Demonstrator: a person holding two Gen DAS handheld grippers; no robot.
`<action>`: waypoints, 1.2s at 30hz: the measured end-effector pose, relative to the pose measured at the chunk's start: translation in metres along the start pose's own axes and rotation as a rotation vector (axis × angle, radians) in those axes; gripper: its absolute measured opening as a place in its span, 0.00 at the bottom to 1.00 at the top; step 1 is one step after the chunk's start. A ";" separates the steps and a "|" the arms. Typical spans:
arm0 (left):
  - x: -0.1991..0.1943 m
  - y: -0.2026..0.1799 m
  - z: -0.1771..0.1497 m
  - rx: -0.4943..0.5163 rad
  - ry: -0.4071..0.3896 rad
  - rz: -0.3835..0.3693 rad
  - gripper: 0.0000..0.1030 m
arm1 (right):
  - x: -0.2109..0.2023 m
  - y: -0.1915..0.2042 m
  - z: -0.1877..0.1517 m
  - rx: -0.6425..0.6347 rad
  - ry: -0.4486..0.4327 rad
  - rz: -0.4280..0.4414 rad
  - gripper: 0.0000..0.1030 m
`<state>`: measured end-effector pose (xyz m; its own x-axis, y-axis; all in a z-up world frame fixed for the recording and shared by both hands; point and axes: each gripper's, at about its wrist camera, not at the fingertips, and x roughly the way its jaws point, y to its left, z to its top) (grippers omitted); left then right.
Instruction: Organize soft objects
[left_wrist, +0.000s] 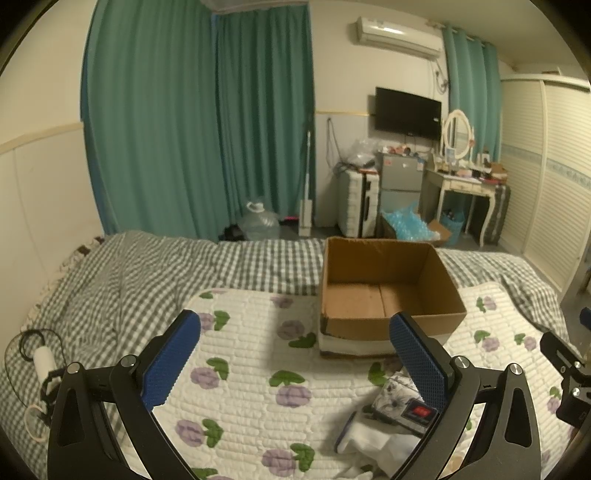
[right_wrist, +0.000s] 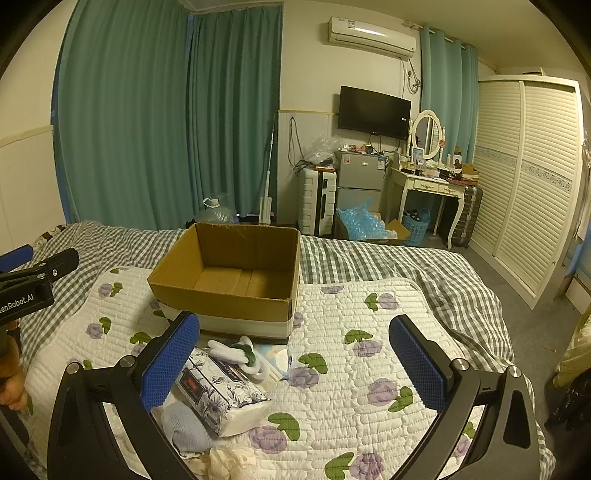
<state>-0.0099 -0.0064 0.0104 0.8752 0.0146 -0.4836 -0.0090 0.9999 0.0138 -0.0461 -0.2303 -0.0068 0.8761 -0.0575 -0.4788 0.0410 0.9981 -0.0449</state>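
- Left gripper (left_wrist: 295, 354): jaws spread wide, nothing between the pads, hovering over the floral quilted pad (left_wrist: 251, 369).
- Right gripper (right_wrist: 293, 354): also spread wide, empty, over the same pad (right_wrist: 369, 332).
- Cardboard box (left_wrist: 388, 291): open top, nothing visible inside, sits on the far edge of the pad, partly over the checked duvet (left_wrist: 147, 266). In the right wrist view the box (right_wrist: 229, 280) is ahead and left of centre.
- Soft items lie in a loose pile just in front of the box, on the pad: floral tissue pack (right_wrist: 221, 391), white-and-green sock bundle (right_wrist: 240, 354) touching its far end, light blue knit piece (right_wrist: 184, 428) at its near end, cream lacy fabric (right_wrist: 229, 461) at the bottom edge.
- Left wrist view: the tissue pack (left_wrist: 402, 398) is partly hidden behind the gripper's right finger; white cloth (left_wrist: 373, 439) beside it.
- Open room: pad to the right of the pile is bare; left part of the pad under the left gripper likewise.
- Obstruction: box near wall stands between pile and box interior; each gripper shows at the edge of the other's view, near but apart.
- Bed's left side: white cylinder with a black cord (left_wrist: 40, 358) on the duvet.
- Room: green curtains (right_wrist: 166, 110), wall TV (right_wrist: 373, 110), AC unit (right_wrist: 369, 35), dressing table with mirror (right_wrist: 428, 181), louvred wardrobe (right_wrist: 524, 177), floor strip right of the bed.
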 end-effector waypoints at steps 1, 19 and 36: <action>-0.001 0.000 0.000 0.001 -0.001 -0.001 1.00 | -0.001 0.000 0.000 0.002 -0.001 0.001 1.00; 0.000 0.001 0.001 0.009 0.004 -0.010 1.00 | -0.002 -0.003 0.001 0.001 -0.001 -0.001 1.00; 0.022 0.010 -0.032 0.057 0.133 -0.049 1.00 | 0.003 0.000 -0.005 -0.033 -0.003 0.010 1.00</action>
<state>-0.0057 0.0043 -0.0278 0.8020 -0.0299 -0.5966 0.0633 0.9974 0.0350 -0.0453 -0.2309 -0.0124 0.8777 -0.0471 -0.4770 0.0163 0.9975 -0.0685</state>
